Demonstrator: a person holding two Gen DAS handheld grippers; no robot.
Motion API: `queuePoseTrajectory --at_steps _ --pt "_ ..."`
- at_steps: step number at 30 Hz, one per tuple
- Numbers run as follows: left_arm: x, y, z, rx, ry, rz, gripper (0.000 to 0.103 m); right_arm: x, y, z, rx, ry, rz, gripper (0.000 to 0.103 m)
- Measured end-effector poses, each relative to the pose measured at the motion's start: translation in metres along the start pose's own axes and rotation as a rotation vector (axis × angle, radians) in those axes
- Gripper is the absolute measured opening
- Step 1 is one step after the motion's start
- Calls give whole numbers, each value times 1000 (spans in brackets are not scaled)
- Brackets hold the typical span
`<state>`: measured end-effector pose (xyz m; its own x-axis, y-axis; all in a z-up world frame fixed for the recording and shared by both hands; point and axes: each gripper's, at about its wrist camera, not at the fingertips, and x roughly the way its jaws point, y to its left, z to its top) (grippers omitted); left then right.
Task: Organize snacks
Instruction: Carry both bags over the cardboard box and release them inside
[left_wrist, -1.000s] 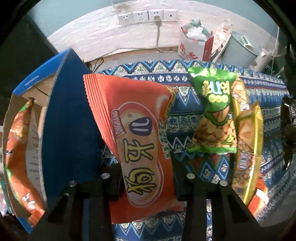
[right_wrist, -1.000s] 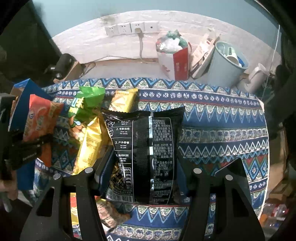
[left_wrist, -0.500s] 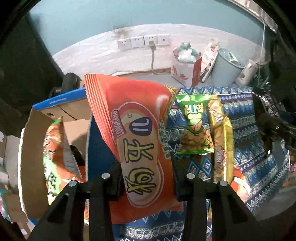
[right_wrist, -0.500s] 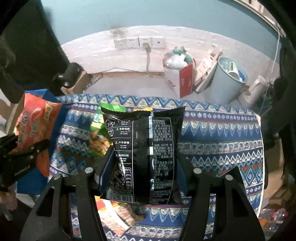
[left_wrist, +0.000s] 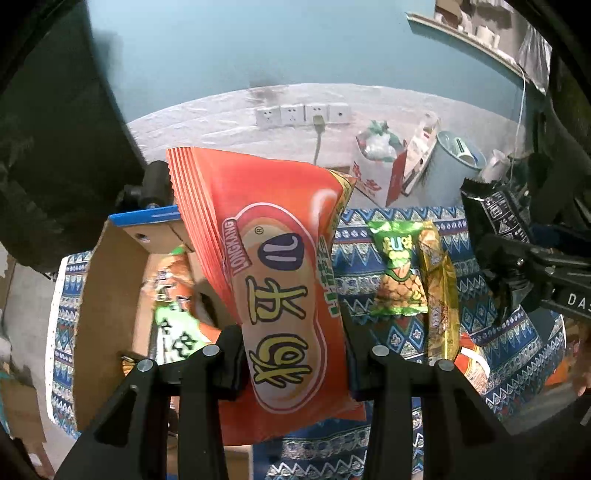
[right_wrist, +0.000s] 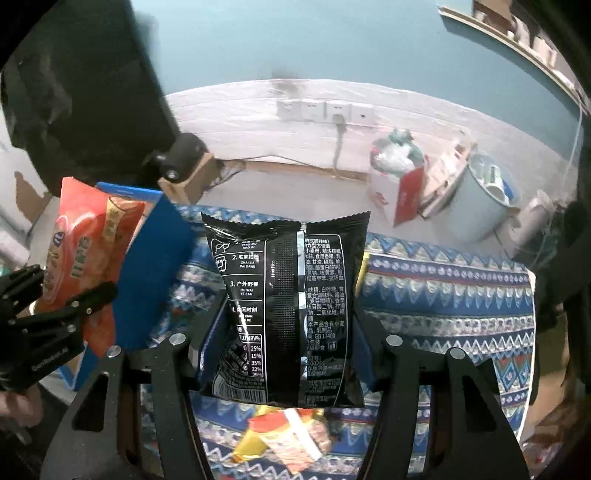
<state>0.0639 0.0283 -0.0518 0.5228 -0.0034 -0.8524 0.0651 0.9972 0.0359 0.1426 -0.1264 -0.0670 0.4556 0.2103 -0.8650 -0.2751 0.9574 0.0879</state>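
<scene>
Left gripper (left_wrist: 293, 354) was clamped on the orange snack bag (left_wrist: 273, 280) at frame centre, long axis running up the frame, top edge tilted upper left. Right gripper (right_wrist: 291, 339) was clamped on the upright black packet (right_wrist: 288, 306), mid-frame. Open cardboard box (left_wrist: 107, 280) sat lower left; green packet (left_wrist: 399, 273) and yellow packet (left_wrist: 441, 295) lay on the patterned cloth (left_wrist: 391, 221) at right.

Orange snack bag (left_wrist: 280, 295): glossy plastic film, crimped serrated top edge. Black snack packet (right_wrist: 291, 310): shiny foil-like film, wrinkled. Open box (left_wrist: 107, 295) at 9 o'clock in left view: matt brown corrugated cardboard inside, blue printed outside. Patterned blue tablecloth (right_wrist: 443, 295): woven cloth, matt. Black gripper fingers (left_wrist: 221, 373): matt plastic, bright metal screw heads.
</scene>
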Motion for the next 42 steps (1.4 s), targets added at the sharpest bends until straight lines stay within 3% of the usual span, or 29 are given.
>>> queuePoseTrajectory --at_steps 17,42 --pt "-18 81 -13 -146 -22 11 40 20 79 26 -101 16 62 59" --pt "7 189 -54 -317 53 82 40 67 198 56 -219 79 171 59"
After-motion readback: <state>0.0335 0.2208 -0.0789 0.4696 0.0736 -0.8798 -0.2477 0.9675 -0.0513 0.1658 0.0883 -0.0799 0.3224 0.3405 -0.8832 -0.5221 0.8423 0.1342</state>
